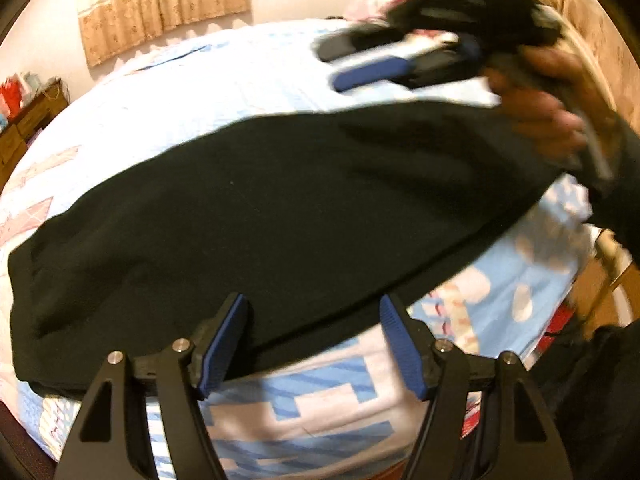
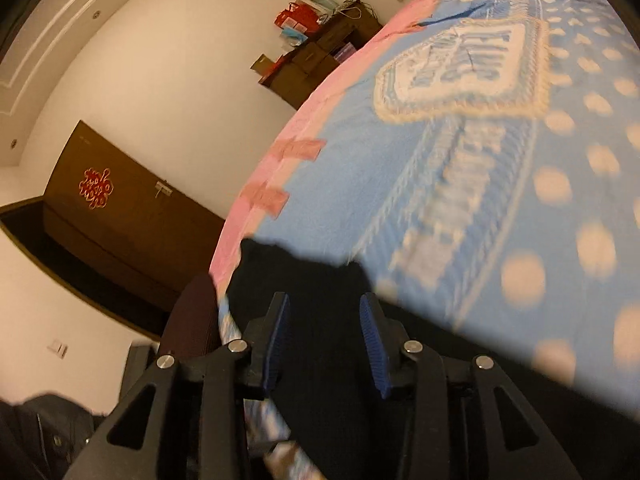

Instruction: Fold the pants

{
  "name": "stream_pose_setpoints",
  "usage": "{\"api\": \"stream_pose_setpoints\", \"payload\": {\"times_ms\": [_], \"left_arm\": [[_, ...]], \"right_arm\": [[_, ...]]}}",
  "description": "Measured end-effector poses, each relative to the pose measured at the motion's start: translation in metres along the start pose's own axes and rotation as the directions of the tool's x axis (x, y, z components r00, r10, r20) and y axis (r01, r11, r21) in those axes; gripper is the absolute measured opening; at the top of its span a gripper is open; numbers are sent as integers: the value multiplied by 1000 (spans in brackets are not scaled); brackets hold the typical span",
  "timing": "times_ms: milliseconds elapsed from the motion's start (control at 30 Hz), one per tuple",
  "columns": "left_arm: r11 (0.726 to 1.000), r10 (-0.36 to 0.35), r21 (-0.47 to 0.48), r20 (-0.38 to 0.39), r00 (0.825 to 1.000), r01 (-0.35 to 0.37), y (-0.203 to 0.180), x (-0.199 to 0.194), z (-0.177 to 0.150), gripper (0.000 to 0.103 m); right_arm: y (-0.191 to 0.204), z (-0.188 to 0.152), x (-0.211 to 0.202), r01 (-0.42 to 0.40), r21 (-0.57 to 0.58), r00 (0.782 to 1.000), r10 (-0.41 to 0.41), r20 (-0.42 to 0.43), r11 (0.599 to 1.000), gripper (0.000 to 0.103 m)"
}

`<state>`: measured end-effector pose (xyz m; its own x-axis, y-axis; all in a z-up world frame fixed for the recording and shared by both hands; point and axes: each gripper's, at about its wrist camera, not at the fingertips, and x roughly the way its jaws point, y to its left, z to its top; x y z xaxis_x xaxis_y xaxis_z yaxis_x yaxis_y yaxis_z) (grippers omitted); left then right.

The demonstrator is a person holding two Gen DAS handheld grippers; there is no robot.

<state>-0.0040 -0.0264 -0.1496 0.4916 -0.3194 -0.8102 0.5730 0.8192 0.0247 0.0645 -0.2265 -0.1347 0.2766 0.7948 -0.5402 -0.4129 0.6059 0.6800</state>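
Note:
The black pants (image 1: 260, 216) lie flat across a bed with a blue, white and pink quilt (image 1: 304, 408). My left gripper (image 1: 312, 344) is open at the near edge of the pants, its left finger over the cloth, holding nothing. My right gripper (image 1: 368, 62) shows blurred in the left wrist view, above the far right end of the pants, held by a hand (image 1: 548, 112). In the right wrist view the right gripper (image 2: 324, 340) is open over the black pants (image 2: 304, 280), with cloth below the jaws but not pinched.
The quilt (image 2: 460, 160) spreads ahead in the right wrist view. A dark wooden cabinet with bags on top (image 2: 320, 52) stands by the wall, and a brown door (image 2: 128, 216) lies beyond. Curtains (image 1: 160, 4) hang behind the bed.

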Motion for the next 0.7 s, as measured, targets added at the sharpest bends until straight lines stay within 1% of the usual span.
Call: {"api": "stream_pose_setpoints", "payload": {"times_ms": [33, 67, 133, 167, 200, 233, 300, 333, 367, 433, 467, 500, 533, 567, 600, 667, 700], "left_arm": [[1000, 16, 18, -1, 1000, -16, -3, 1, -1, 73], [1000, 22, 20, -2, 1000, -22, -4, 1, 0, 73], [1000, 16, -1, -4, 1000, -16, -3, -1, 1, 73], [1000, 10, -11, -6, 1000, -10, -2, -2, 1, 73], [1000, 6, -23, -7, 1000, -6, -2, -5, 1, 73], [999, 1, -34, 0, 1000, -1, -2, -10, 0, 73], [999, -11, -46, 22, 1000, 12, -3, -21, 0, 73], [999, -18, -50, 40, 999, 20, -6, -27, 1, 73], [998, -22, -51, 59, 998, 25, -11, -32, 3, 73], [998, -24, -54, 84, 996, 28, -17, -36, 9, 73], [998, -27, -54, 93, 995, 33, -21, -37, 13, 73], [998, -38, -51, 97, 995, 43, -25, -36, 18, 73], [998, -49, -43, 97, 994, 53, -29, -34, 22, 73], [998, -50, -31, 98, 994, 53, -28, -31, 29, 73], [999, -40, -10, 97, 994, 41, -32, -28, 32, 73], [999, -2, 37, 88, 996, -1, -38, -25, 31, 73], [998, 27, 56, 87, 996, -32, -38, -24, 29, 73]], "right_arm": [[1, -10, 0, 3, 4, 1000, -3, -10, 1000, 38], [-1, -30, -1, 13, 14, 1000, -13, -25, 1000, 38], [-7, -54, -1, 34, 31, 999, -32, -43, 999, 38], [-16, -71, 0, 47, 62, 998, -44, -54, 997, 39], [-21, -79, 0, 39, 80, 998, -35, -50, 996, 38], [-25, -88, -9, -2, 99, 1000, 2, 4, 995, 38], [-23, -96, -25, 12, 102, 999, -16, 42, 995, 39], [-22, -101, -39, 23, 88, 996, -30, 85, 996, 39], [-22, -108, -57, 26, 81, 990, -37, 138, 996, 39], [-26, -123, -86, 38, 104, 977, -58, 205, 994, 42], [-33, -133, -105, 55, 127, 965, -86, 248, 990, 46], [-40, -145, -126, 84, 155, 949, -127, 288, 984, 46], [-44, -152, -139, 102, 175, 939, -153, 309, 979, 46], [-53, -168, -164, 137, 217, 913, -209, 351, 966, 46], [-58, -177, -179, 158, 240, 896, -241, 373, 958, 47], [-67, -203, -217, 216, 298, 842, -332, 425, 930, 47], [-69, -212, -228, 230, 316, 825, -357, 438, 920, 47]]}}
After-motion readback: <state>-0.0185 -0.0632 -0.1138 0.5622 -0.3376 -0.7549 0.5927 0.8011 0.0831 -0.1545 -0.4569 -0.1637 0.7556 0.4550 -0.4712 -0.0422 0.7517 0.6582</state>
